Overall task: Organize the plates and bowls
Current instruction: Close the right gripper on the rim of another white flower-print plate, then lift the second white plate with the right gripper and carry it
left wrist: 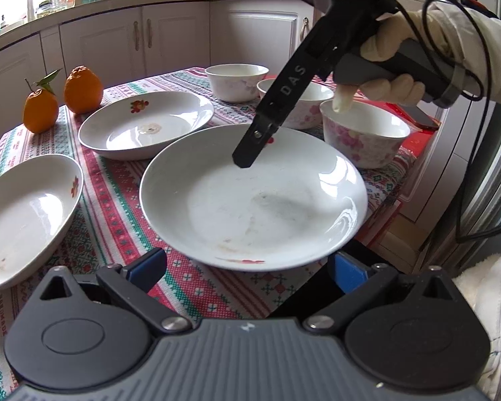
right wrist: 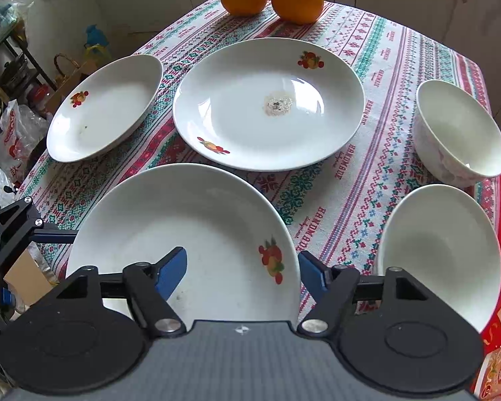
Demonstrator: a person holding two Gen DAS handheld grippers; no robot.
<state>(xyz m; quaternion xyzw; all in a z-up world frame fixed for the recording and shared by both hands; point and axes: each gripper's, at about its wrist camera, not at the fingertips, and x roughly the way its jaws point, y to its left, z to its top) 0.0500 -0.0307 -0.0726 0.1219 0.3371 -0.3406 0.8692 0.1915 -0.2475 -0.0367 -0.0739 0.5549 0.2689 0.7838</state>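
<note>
The front plate (left wrist: 250, 207) is sitting on the patterned tablecloth (left wrist: 123, 200) close to the table's near edge, white, with a fruit print at its rim and faint smears inside. The left gripper (left wrist: 247, 258) is hovering at the plate's near rim with its jaws spread wide; one blue pad is showing on each side of the rim and neither is pressing on it. The right gripper (right wrist: 242, 255) is pointing steeply down over the plate's opposite side. Its jaws are straddling the rim with a clear gap, one finger above the plate's inside and the other just outside the edge, so nothing is being pinched. A gloved hand (left wrist: 384, 60) is holding its handle.

Just beyond, the side plate (left wrist: 26, 214) is lying to the left and the middle plate (left wrist: 143, 123), with a dried spot in its centre, is lying behind, both apart from the front plate. To the right, three floral bowls are standing upright in a row: the nearest bowl (left wrist: 364, 137), the middle bowl (left wrist: 304, 107) partly hidden by the right gripper, and the far bowl (left wrist: 237, 82). Two oranges (left wrist: 83, 90) are resting at the far left corner. White cabinets (left wrist: 177, 40) are running behind the table.
</note>
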